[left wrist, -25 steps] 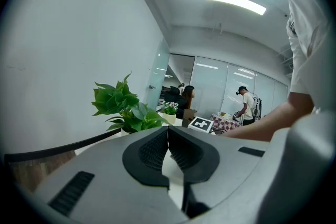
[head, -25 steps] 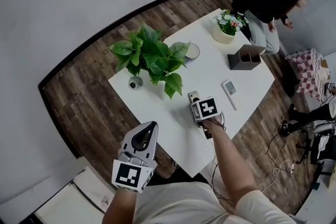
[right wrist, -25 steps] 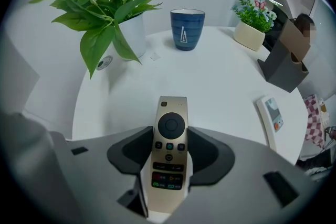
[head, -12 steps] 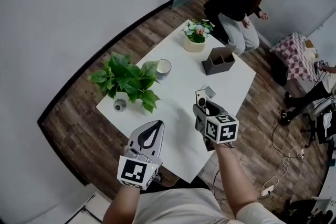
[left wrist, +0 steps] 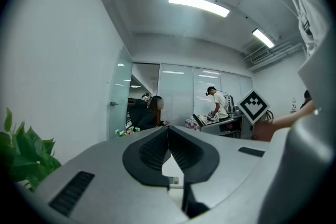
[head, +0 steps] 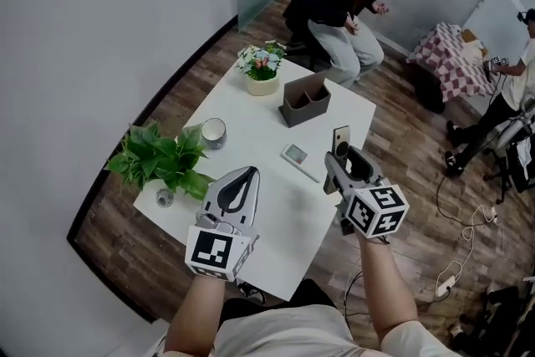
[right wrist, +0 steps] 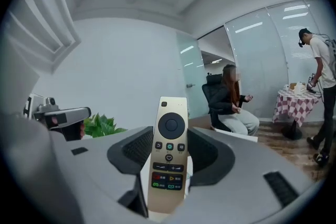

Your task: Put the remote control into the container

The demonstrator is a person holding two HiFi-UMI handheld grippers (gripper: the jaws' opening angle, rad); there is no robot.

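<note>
The right hand-held gripper point(head: 343, 164) grips the remote control point(right wrist: 169, 155), long end pointing forward. The container point(head: 305, 102) sits ahead and a bit left, nearer it than the closed, empty left hand-held gripper point(head: 242, 175).

The remote control point(right wrist: 168, 155) is gold, the table point(head: 251, 146) white, the container point(head: 301, 109) dark.

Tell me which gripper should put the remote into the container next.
Right. The right gripper clamps the gold remote upright between its jaws and sits nearer the container. The left gripper is shut, empty, and farther back by the plant.
</note>
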